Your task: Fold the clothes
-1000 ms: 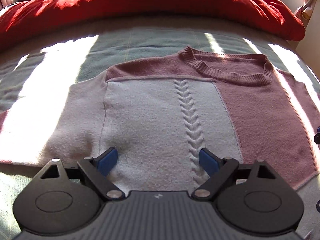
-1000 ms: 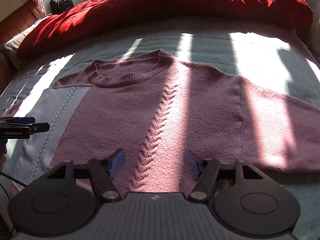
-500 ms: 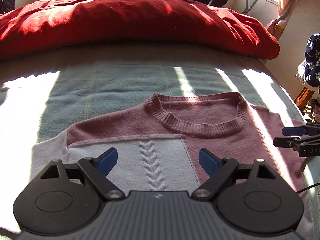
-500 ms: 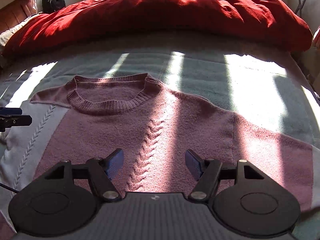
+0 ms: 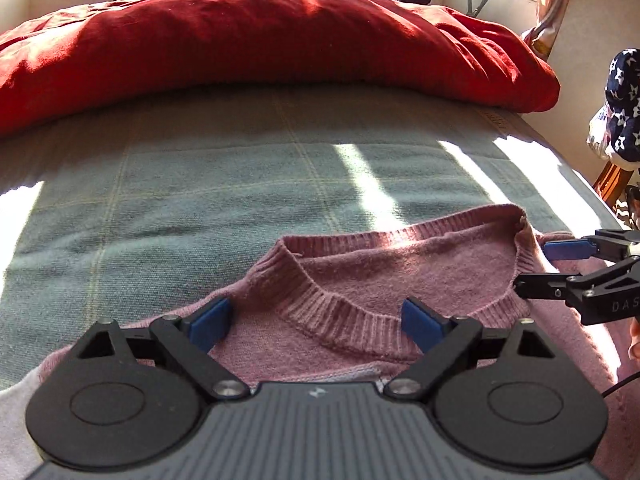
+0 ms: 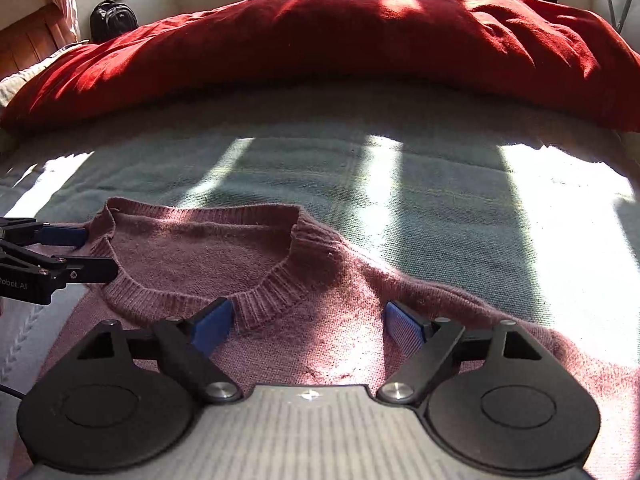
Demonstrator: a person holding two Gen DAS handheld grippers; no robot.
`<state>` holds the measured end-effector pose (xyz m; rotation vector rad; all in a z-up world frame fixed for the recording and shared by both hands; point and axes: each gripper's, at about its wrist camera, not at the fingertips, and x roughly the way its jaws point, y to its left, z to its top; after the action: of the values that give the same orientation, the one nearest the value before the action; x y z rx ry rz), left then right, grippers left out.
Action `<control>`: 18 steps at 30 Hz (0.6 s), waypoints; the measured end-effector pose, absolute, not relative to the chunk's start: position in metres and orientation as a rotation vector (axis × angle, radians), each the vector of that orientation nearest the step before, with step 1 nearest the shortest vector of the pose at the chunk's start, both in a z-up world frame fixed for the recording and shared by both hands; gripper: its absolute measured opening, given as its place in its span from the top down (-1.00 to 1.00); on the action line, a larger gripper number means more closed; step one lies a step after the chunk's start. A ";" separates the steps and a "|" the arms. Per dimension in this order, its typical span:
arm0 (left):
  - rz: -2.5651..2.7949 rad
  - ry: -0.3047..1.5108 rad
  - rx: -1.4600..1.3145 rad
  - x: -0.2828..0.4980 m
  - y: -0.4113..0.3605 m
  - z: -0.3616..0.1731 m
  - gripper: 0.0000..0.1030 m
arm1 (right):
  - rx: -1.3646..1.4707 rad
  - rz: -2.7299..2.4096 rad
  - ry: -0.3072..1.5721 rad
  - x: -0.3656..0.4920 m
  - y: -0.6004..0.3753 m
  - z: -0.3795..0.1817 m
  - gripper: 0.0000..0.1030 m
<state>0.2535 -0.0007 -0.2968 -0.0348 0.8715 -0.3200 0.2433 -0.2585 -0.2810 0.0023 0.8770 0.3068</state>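
A pink and pale grey knit sweater [image 5: 400,276] lies flat on the bed, ribbed collar [image 5: 344,316] toward the far side. My left gripper [image 5: 318,320] is open and empty, low over the collar's left part. My right gripper [image 6: 308,322] is open and empty over the sweater's [image 6: 340,312] right shoulder beside the collar [image 6: 264,300]. The right gripper also shows at the right edge of the left wrist view [image 5: 536,268], open at the collar's right end. The left gripper shows at the left edge of the right wrist view [image 6: 96,252].
A grey-green checked blanket [image 5: 240,184] covers the bed. A bulky red duvet [image 5: 260,40] lies across the far side. A star-patterned dark cloth [image 5: 624,104] hangs at the right past the bed edge. A black backpack [image 6: 114,20] stands by the far wall.
Both grippers have moved forward along the sweater from its hem area up to the collar. Both stayed open. The sweater has not moved.
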 end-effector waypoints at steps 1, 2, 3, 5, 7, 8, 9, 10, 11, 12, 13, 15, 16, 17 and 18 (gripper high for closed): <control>-0.328 0.874 -0.036 0.258 -0.003 -0.298 -0.94 | 0.002 0.306 0.875 0.247 -0.258 -0.282 -0.80; -0.327 0.871 -0.024 0.259 -0.005 -0.298 -0.96 | 0.001 0.306 0.874 0.249 -0.257 -0.283 -0.87; -0.325 0.868 -0.011 0.260 -0.007 -0.299 -0.96 | -0.002 0.308 0.874 0.252 -0.254 -0.284 -0.90; -0.325 0.866 0.004 0.259 -0.008 -0.297 -0.96 | -0.010 0.309 0.880 0.255 -0.251 -0.285 -0.99; -0.338 0.871 -0.005 0.256 -0.005 -0.289 -0.95 | -0.017 0.309 0.885 0.254 -0.250 -0.282 -0.99; -0.345 0.875 -0.009 0.253 -0.002 -0.285 -0.95 | -0.013 0.313 0.887 0.251 -0.252 -0.278 -0.98; -0.341 0.880 0.003 0.247 0.000 -0.280 -0.95 | -0.007 0.318 0.887 0.247 -0.254 -0.272 -0.97; -0.336 0.884 0.017 0.241 0.003 -0.275 -0.95 | -0.001 0.322 0.887 0.243 -0.257 -0.267 -0.97; -0.331 0.889 0.030 0.235 0.005 -0.270 -0.95 | 0.002 0.325 0.886 0.238 -0.259 -0.261 -0.97; -0.327 0.893 0.043 0.229 0.008 -0.265 -0.95 | 0.001 0.323 0.887 0.231 -0.262 -0.256 -0.97; -0.322 0.898 0.056 0.223 0.010 -0.260 -0.95 | 0.001 0.321 0.892 0.224 -0.265 -0.251 -0.97; -0.314 0.930 0.071 0.205 0.012 -0.253 -0.95 | 0.002 0.312 0.921 0.209 -0.270 -0.243 -0.97; -0.307 0.954 0.078 0.193 0.014 -0.250 -0.95 | 0.006 0.310 0.939 0.200 -0.272 -0.240 -0.97; -0.305 0.975 0.079 0.182 0.014 -0.249 -0.95 | 0.014 0.313 0.961 0.191 -0.273 -0.238 -0.97; -0.303 0.995 0.080 0.172 0.015 -0.248 -0.95 | 0.019 0.319 0.982 0.180 -0.276 -0.237 -0.97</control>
<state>0.1716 0.0146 -0.2479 0.0797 0.9951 -0.3029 0.1801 -0.2756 -0.2372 0.0195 0.9822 0.3194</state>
